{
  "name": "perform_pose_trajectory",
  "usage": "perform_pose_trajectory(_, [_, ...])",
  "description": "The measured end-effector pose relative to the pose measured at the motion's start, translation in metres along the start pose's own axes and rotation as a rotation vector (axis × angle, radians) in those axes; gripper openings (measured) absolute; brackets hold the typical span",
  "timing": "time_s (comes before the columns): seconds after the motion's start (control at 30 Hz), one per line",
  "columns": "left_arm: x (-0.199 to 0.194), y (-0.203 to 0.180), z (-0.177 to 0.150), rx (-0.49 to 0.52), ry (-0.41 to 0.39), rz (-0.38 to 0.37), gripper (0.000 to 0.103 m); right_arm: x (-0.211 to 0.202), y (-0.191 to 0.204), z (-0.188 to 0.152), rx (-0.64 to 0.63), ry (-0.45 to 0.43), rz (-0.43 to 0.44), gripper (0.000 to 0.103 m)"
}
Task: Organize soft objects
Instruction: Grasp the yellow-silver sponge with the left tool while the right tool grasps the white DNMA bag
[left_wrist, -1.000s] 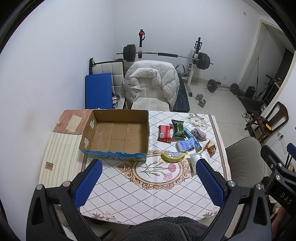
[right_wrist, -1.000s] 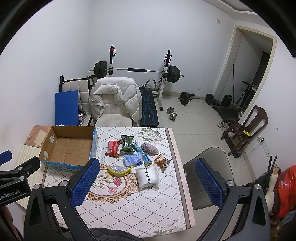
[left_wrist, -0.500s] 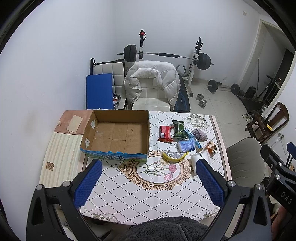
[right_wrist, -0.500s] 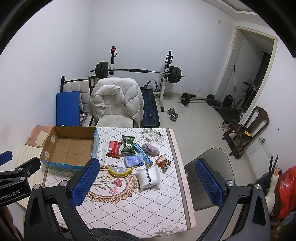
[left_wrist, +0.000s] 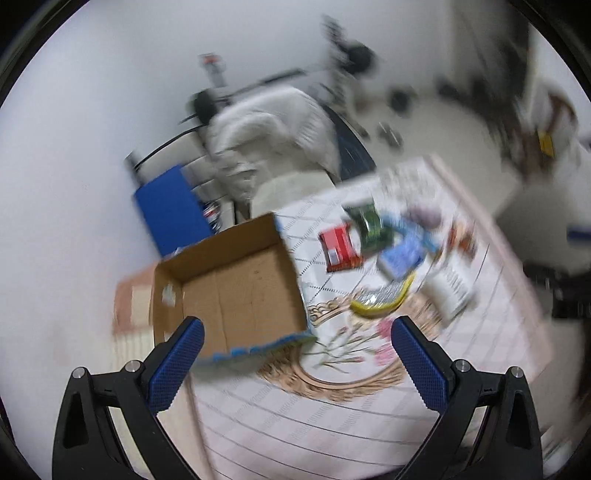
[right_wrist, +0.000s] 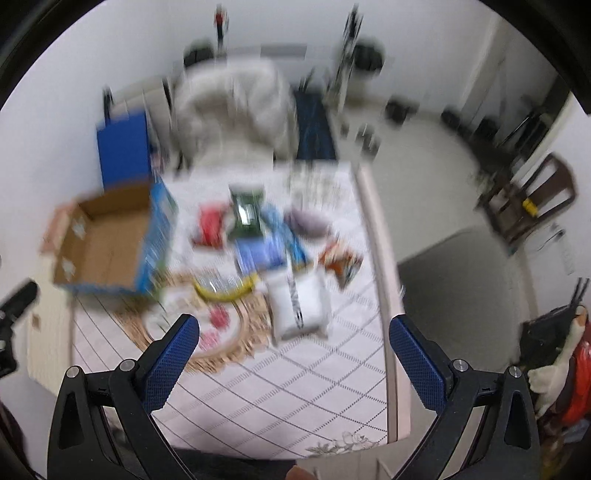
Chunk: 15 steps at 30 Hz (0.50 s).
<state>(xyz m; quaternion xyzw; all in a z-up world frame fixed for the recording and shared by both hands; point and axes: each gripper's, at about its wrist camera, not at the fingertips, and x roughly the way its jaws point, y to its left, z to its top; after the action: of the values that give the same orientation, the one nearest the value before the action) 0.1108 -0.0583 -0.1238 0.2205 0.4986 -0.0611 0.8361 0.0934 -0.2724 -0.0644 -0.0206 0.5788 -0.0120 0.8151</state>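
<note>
Through the left wrist camera, heavily smeared, I see my left gripper (left_wrist: 293, 356) released, its blue-padded fingers (left_wrist: 176, 363) spread wide with nothing between them, above the near part of the table with the white diamond-patterned cloth (left_wrist: 295, 424). The open brown cardboard box with a blue printed side (left_wrist: 229, 284) sits at about 11 o'clock from the gripper, its near edge just past the left finger, and looks bare inside. The soft things lie in a loose cluster at about 1 o'clock: a red snack packet (left_wrist: 339, 248), a dark green snack packet (left_wrist: 370, 225) just beyond it, a light blue pouch (left_wrist: 402, 256), a yellow banana (left_wrist: 382, 305) nearest the gripper, and a white printed bag (left_wrist: 448, 290) at the right of the group. A white puffy jacket draped over a chair (left_wrist: 269, 136) stands beyond the table at 12 o'clock.

Through the right wrist camera, also blurred, my right gripper (right_wrist: 293, 354) is likewise released and holds nothing. The white bag (right_wrist: 299, 299) lies dead ahead at 12 o'clock, the banana (right_wrist: 225, 290) at 11, the red packet (right_wrist: 210, 230) and green packet (right_wrist: 246, 216) farther off. An orange crinkled wrapper (right_wrist: 341, 260) sits at 1 o'clock near the table's right edge. The box (right_wrist: 107, 240) is at 10 o'clock.
</note>
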Motion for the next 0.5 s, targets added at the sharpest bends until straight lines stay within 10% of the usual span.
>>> perform_pose_trajectory(0.23, [0.143, -0.102, 0.012, 0.552, 0.134, 0.022, 0.103, 0.172, -0.039, 0.007, 0.046, 0.281, 0.04, 0.103])
perform_pose_trajectory(0.5, [0.268, -0.176, 0.023, 0.734, 0.334, -0.066, 0.103, 0.235, -0.068, -0.003, 0.228, 0.38, 0.16, 0.103])
